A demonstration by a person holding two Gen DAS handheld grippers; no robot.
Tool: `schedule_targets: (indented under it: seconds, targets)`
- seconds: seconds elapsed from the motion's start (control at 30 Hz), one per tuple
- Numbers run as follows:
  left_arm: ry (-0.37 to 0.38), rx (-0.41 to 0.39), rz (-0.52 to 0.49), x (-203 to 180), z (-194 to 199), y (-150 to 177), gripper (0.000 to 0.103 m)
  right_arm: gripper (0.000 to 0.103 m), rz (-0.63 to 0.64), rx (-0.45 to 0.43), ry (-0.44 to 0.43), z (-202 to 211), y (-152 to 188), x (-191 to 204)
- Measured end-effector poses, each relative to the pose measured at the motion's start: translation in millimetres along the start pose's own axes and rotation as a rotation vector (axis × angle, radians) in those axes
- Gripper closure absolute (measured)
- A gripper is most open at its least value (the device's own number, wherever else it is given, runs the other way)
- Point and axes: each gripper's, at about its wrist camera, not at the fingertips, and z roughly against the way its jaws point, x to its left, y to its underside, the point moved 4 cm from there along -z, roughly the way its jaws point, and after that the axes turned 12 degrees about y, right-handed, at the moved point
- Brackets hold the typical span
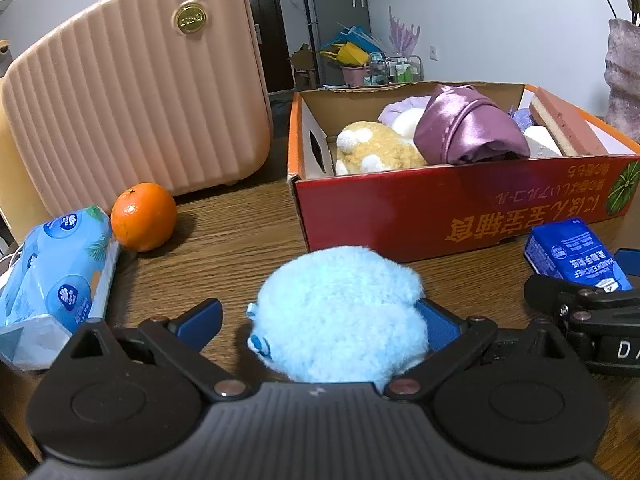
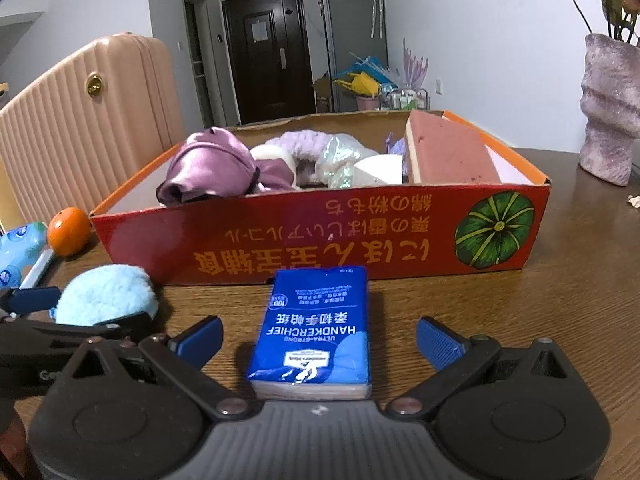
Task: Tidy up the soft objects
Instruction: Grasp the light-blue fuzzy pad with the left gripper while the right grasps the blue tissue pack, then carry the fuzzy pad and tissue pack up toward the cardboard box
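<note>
Lining up two grabs here: left gripper (image 1: 320,316) spread wide around the blue plush (image 1: 340,312), right gripper (image 2: 320,336) wide around the tissue pack (image 2: 316,328). Next, I'd guess: squeeze both, lift into the box (image 2: 320,240) just ahead.

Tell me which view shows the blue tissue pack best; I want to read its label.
The right wrist view: the tissue pack lies whole and centred between the open jaws of the right gripper, print legible. The left wrist view catches only part of it at the right edge, behind the other gripper.
</note>
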Motion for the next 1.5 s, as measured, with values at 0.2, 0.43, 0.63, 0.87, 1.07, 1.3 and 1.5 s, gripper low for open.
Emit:
schedule_targets:
  seconds: [0.2,0.43,0.63,0.87,1.07,1.3,1.5]
  targets:
    - [0.014,0.001,-0.009,7,-1,-1,0.0,0.0,0.007,0.004,0.001,-5,-3,-2]
    - [0.043,-0.02,-0.024,10,3,-3,0.026,0.0,0.022,0.008,-0.003,-7,-4,-1]
    - [0.017,-0.049,-0.008,11,8,-4,0.029,0.0,0.036,0.01,-0.003,-8,-3,0]
    - [-0.02,-0.095,0.021,14,17,-7,0.03,0.0,0.043,0.011,0.002,-8,-2,0]
    - [-0.036,-0.158,0.026,11,31,-10,0.03,0.016,0.041,-0.003,0.009,-2,0,-2]
    - [-0.046,-0.191,0.031,10,38,-12,0.03,0.052,0.051,-0.03,-0.017,5,0,-2]
    - [-0.055,-0.212,0.033,10,42,-11,0.03,0.052,0.035,-0.036,-0.047,9,0,-3]
